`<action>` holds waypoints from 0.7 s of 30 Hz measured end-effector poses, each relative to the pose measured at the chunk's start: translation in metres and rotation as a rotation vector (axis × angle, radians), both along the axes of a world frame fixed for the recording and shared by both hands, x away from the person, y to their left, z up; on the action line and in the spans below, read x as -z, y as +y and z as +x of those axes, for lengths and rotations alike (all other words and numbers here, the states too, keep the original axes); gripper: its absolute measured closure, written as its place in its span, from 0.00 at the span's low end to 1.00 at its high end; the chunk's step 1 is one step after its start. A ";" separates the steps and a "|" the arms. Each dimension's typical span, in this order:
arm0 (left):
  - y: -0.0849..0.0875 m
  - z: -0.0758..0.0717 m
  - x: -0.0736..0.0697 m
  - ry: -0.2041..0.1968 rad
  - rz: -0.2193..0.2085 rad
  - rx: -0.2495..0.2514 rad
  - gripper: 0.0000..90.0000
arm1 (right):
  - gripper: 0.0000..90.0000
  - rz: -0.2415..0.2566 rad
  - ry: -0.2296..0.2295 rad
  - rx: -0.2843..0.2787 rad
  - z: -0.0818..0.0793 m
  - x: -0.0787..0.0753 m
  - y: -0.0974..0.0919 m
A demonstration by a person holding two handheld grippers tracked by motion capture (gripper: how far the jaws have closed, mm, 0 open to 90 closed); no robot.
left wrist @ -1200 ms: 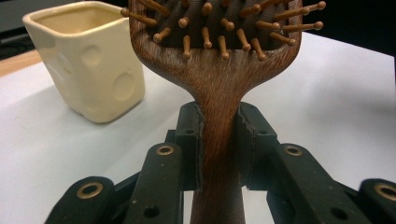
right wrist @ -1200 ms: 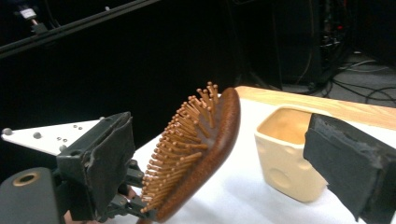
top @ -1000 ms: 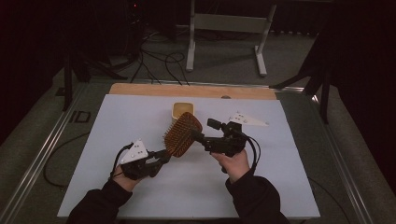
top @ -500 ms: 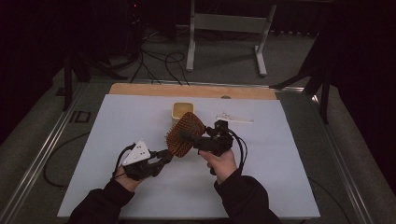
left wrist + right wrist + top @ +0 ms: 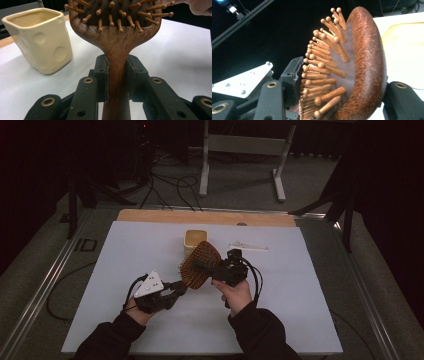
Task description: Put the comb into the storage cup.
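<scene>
High view. Wooden hairbrush (image 5: 200,265): sitting at mid-frame above the white desk (image 5: 310,285), head tilted toward the upper right, handle running down to the lower left. Left gripper (image 5: 172,290): lying at lower left of centre, a hand (image 5: 137,307) carrying it, jaws pinching the brush handle. Right gripper (image 5: 212,268): sitting just right of the brush head, a hand (image 5: 235,292) beneath it; its jaws have just been closing, with the brush head between them. Cream cup (image 5: 195,241): standing on the desk just above the brush. White flat piece (image 5: 248,247): lying on the desk to the right of the cup.

Left gripper view. Hairbrush (image 5: 117,50): rising through mid-frame, bristles facing the camera; the handle neck is being clamped between the two black jaws, pads pressing on both sides. Cup (image 5: 40,40): standing at upper left, apart from the brush. Desk (image 5: 180,55): showing white behind.

Right gripper view. Hairbrush (image 5: 362,67): head seen edge-on, bristles pointing toward the left of the frame. One jaw is meeting the bristle tips at lower left, the other is sitting against the wooden back at lower right. Left gripper plate (image 5: 244,80): showing pale grey at lower left.
</scene>
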State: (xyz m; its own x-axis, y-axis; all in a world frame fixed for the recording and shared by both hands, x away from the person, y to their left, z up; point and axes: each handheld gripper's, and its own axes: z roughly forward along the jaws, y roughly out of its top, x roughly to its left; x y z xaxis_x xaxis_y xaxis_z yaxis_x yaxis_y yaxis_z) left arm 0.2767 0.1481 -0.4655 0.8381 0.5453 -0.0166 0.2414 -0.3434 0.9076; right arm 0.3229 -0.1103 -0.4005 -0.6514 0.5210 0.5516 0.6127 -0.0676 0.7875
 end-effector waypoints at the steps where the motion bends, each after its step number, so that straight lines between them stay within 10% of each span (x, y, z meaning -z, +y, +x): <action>1: 0.000 0.000 0.001 0.002 0.000 0.001 0.82 | 0.48 -0.010 -0.003 -0.005 0.000 0.000 0.000; 13: -0.003 0.002 0.002 0.018 -0.026 0.003 0.81 | 0.57 0.005 0.003 0.006 -0.003 -0.004 -0.002; 21: 0.005 0.007 0.002 0.080 -0.029 -0.032 0.54 | 0.58 -0.023 -0.058 0.022 -0.005 -0.015 -0.007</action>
